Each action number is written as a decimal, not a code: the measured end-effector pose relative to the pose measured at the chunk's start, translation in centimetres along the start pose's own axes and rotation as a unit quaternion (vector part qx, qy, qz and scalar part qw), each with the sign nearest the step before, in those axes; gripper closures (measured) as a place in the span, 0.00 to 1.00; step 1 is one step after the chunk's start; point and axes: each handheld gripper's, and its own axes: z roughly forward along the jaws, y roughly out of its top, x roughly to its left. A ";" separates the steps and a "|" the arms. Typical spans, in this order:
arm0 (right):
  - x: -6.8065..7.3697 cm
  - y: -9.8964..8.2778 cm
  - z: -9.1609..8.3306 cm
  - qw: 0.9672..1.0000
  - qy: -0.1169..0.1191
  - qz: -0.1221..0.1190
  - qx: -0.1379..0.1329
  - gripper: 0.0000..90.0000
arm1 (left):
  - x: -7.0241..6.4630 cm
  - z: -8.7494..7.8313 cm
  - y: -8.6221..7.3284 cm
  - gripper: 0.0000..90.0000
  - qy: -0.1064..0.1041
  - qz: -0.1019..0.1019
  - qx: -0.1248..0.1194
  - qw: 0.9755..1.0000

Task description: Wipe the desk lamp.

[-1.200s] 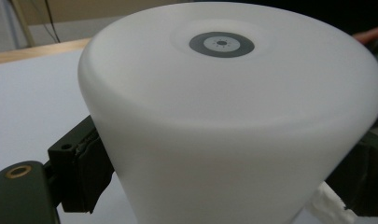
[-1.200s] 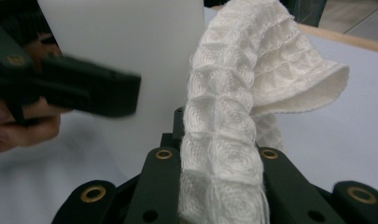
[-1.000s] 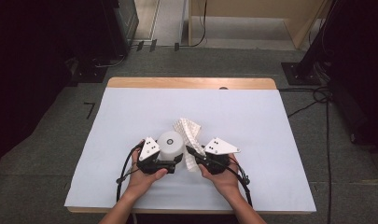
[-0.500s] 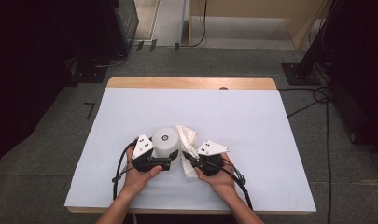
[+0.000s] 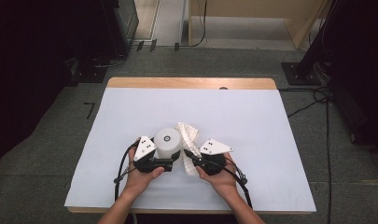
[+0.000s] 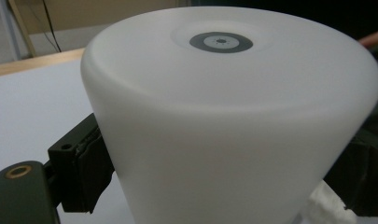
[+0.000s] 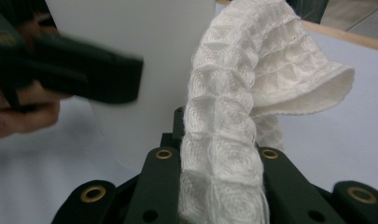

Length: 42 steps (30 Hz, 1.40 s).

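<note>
My left gripper (image 5: 170, 163) clamps the upturned white cup (image 5: 167, 142) – contents hidden; my right gripper (image 5: 189, 156) pinches the waffle-weave cloth (image 5: 186, 135) just right of it.

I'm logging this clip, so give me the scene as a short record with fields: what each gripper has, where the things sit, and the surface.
left gripper: shut on the white cup, one jaw on either side of its wall
white cup: upside down, base with a grey ring facing up
right gripper: shut on the white waffle-weave cloth
white waffle-weave cloth: stands up from the jaws, top folded over, right beside the cup
surface: white table cover, wooden edge at the far side
</note>
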 end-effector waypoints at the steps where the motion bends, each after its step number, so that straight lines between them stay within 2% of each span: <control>1: 0.0 -0.1 0.2 1.000 0.002 -0.001 0.004 0.88 | 0.1 -0.1 0.1 0.10 0.000 0.002 0.000 1.000; 6: 0.1 0.0 0.2 1.000 -0.001 -0.002 0.004 0.88 | 0.1 0.3 -0.2 0.10 -0.002 0.004 0.014 1.000; 10: 0.0 0.5 -0.7 1.000 -0.002 -0.001 -0.027 0.88 | -0.2 0.9 -0.5 0.10 0.011 0.023 0.032 0.999; 12: 0.0 0.8 -1.1 0.999 -0.003 -0.002 -0.039 0.88 | -0.3 1.0 -0.6 0.10 0.010 0.025 0.035 0.999; 15: -0.1 0.9 -1.2 0.999 -0.008 -0.006 -0.038 0.88 | -0.2 1.2 -0.7 0.10 0.019 0.028 0.035 0.999; 18: -0.4 0.6 -1.0 0.999 -0.012 -0.002 -0.030 0.88 | 0.1 1.3 -1.1 0.10 0.041 0.030 0.028 0.998; 20: -0.4 0.5 -0.9 0.999 -0.014 0.001 -0.029 0.88 | 0.3 1.3 -1.3 0.10 0.044 0.027 0.029 0.998; 23: -0.6 0.3 -0.7 1.000 -0.016 0.001 -0.026 0.88 | 0.8 1.6 -1.7 0.10 0.059 0.024 0.034 0.997; 30: -0.7 -0.1 -0.4 1.000 -0.017 0.003 -0.016 0.88 | 0.8 1.5 -2.0 0.09 0.060 0.032 0.028 0.997; 31: -0.7 -0.1 -0.3 1.000 -0.017 0.003 -0.016 0.88 | 0.6 1.1 -2.1 0.06 0.076 0.033 0.010 0.996; 33: -0.7 -0.2 -0.3 1.000 -0.018 0.004 -0.015 0.88 | 0.6 0.9 -1.9 0.04 0.080 0.028 0.005 0.996; 34: -0.8 -0.2 -0.3 1.000 -0.018 0.004 -0.014 0.88 | 0.4 0.7 -1.7 0.03 0.087 0.020 -0.002 0.996; 37: -0.9 -0.2 -0.3 1.000 -0.019 0.008 -0.014 0.88 | -0.4 0.9 -1.9 0.03 0.108 0.015 0.007 0.994; 38: -0.9 -0.2 -0.3 1.000 -0.019 0.008 -0.014 0.88 | -0.4 0.9 -1.9 0.03 0.108 0.015 0.007 0.994; 40: -1.0 -0.3 -0.2 1.000 -0.020 0.009 -0.013 0.88 | -1.1 1.4 -2.0 0.03 0.135 -0.003 0.018 0.991; 41: -1.1 -0.4 -0.2 1.000 -0.020 0.008 -0.011 0.88 | -1.7 1.7 -2.1 0.03 0.155 -0.014 0.022 0.988; 42: -1.1 -0.4 -0.1 1.000 -0.020 0.008 -0.011 0.88 | -2.0 1.9 -2.0 0.03 0.166 -0.012 0.026 0.986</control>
